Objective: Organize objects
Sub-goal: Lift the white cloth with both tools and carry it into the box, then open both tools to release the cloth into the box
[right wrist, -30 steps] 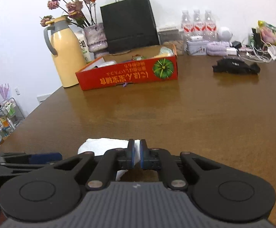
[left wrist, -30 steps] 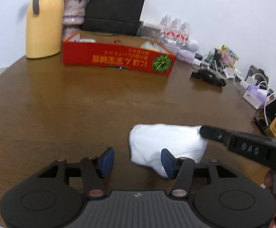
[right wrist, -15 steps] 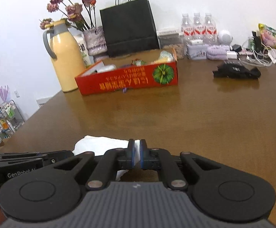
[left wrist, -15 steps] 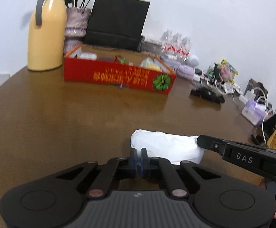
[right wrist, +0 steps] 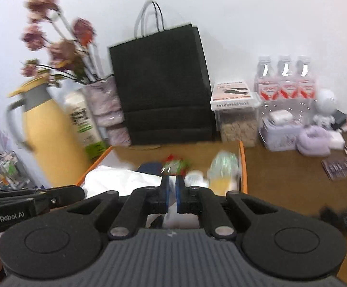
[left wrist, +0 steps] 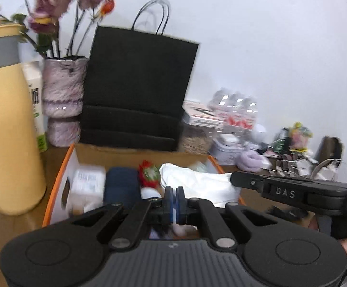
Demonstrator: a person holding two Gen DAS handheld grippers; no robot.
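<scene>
You're at a lived-in home table, not a lab bench: brown wooden tabletop (right wrist: 281, 174) against a plain white wall. There's a yellow thermos jug (left wrist: 6, 119), dried flowers in a fuzzy pink vase (left wrist: 62, 88), a black paper shopping bag (right wrist: 164, 88). To your right, three water bottles (right wrist: 284, 79), a clear container of snacks (right wrist: 238, 122) and tangled charger cables (left wrist: 312, 167). Household clutter all round you.

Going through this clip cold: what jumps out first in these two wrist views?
The white cloth stands out most, bunched over the open cardboard box, with both closed grippers, left and right, pinching it. Behind the box a tall black paper bag stands against the wall. Left of it are a yellow jug and a vase of dried flowers.
</scene>
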